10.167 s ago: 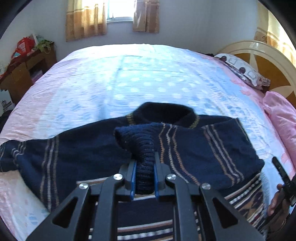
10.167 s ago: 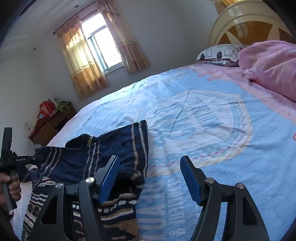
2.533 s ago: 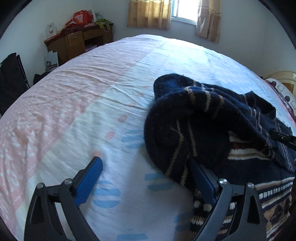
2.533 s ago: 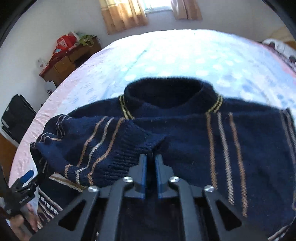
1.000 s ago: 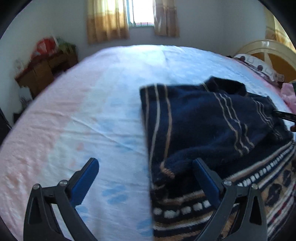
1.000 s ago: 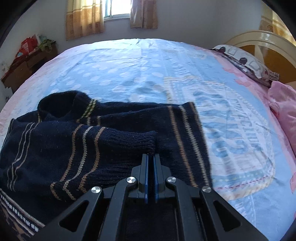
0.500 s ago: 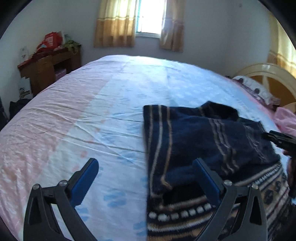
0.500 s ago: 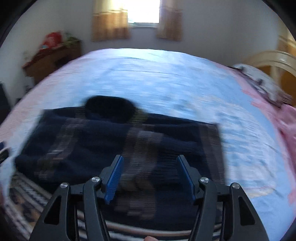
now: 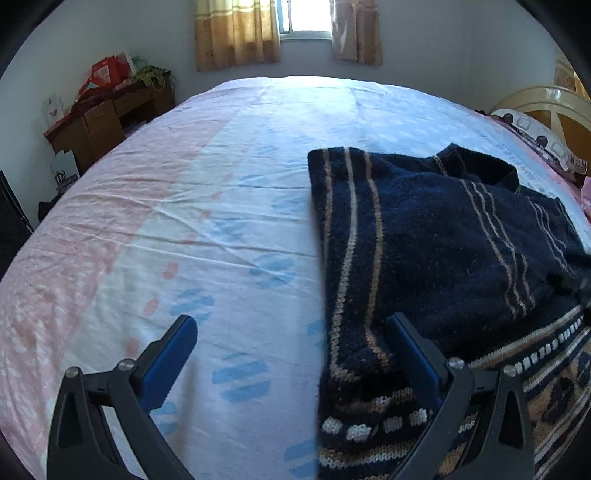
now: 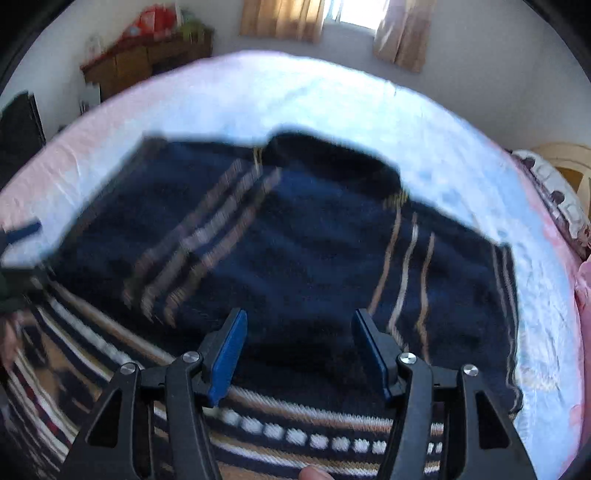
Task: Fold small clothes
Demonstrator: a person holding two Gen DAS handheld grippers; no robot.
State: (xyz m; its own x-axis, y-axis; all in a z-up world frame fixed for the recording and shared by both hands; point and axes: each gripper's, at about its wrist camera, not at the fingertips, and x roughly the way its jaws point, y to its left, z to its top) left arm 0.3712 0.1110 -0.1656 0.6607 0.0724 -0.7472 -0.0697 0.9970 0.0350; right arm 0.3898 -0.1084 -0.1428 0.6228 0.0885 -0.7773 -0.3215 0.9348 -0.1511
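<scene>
Navy sweater [image 9: 436, 236] with tan stripes, spread on the bed [image 9: 207, 192], both sleeves now folded in across the chest, collar toward the window [image 9: 306, 18], patterned hem band nearest the cameras. A second ago pinched shut on the right sleeve's cuff; now let go, cuff lying flat on the body. Right tongs [image 10: 297, 354] spread partway, nothing between the pads, hovering over the lower middle of the sweater [image 10: 295, 236] and swept sideways since the release, hence the blur in that view. Left tongs [image 9: 291, 360] spread wide and empty, straddling the sweater's left folded edge, one pad over bare sheet, the other over the knit; whether touching the cloth, cannot tell. Barely shifted from a second ago.

Meaning for the task: sleeve folds apparently done on both sides, garment narrowed to a rough rectangle. Likely next, a grip on the hem or the collar end with both tongs, to fold the length in half. Thick knit, so likely to spring back unless pressed down.

Beyond: pillow [image 9: 535, 129] and headboard at right, wooden desk [image 9: 107, 118] at left, curtains [image 9: 236, 33] by the window.
</scene>
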